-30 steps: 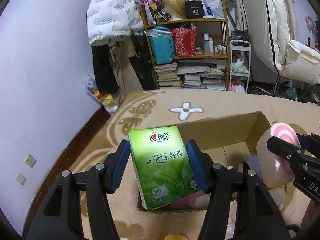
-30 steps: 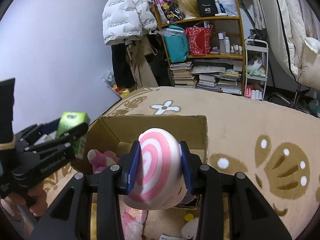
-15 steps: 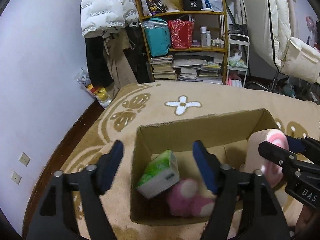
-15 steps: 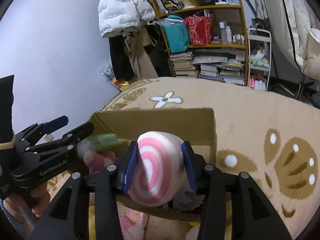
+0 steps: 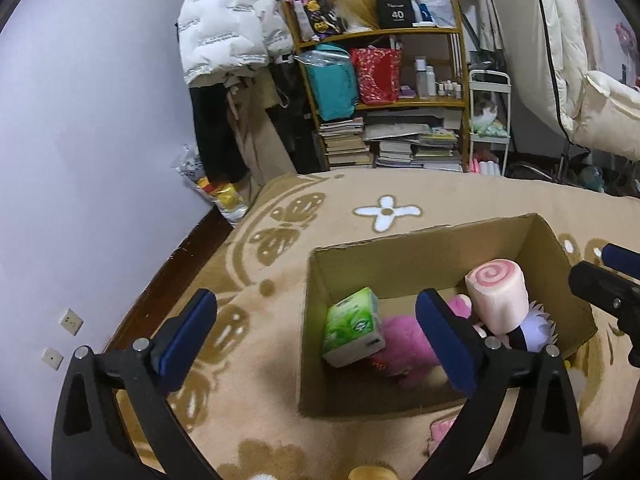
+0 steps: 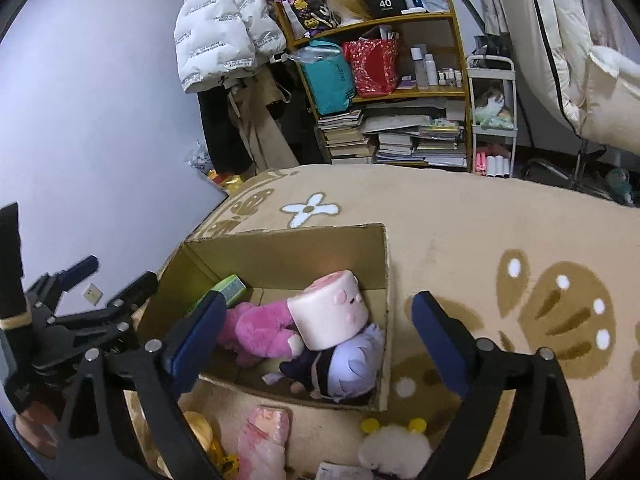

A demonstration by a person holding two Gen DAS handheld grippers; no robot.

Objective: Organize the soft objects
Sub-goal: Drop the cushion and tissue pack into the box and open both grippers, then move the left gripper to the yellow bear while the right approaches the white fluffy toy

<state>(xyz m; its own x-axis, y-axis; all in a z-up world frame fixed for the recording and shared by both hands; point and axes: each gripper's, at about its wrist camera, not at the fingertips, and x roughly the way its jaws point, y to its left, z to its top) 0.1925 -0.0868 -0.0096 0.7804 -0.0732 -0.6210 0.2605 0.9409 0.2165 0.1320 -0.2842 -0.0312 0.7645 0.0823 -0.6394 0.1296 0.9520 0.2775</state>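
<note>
Left wrist view: left gripper [image 5: 316,332] is hanging spread wide, holding nothing; green tissue pack [image 5: 354,326] is lying inside cardboard box [image 5: 420,248].
Right wrist view: right gripper [image 6: 320,328] is gaping empty; swirl plush [image 6: 330,312] is resting in the box atop pink plush [image 6: 256,326].

both wrist views overlook cardboard box [image 5: 420,248]

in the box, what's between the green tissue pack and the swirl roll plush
The pink plush lies between tissue pack and swirl roll plush, clearest in the left wrist view.
</note>
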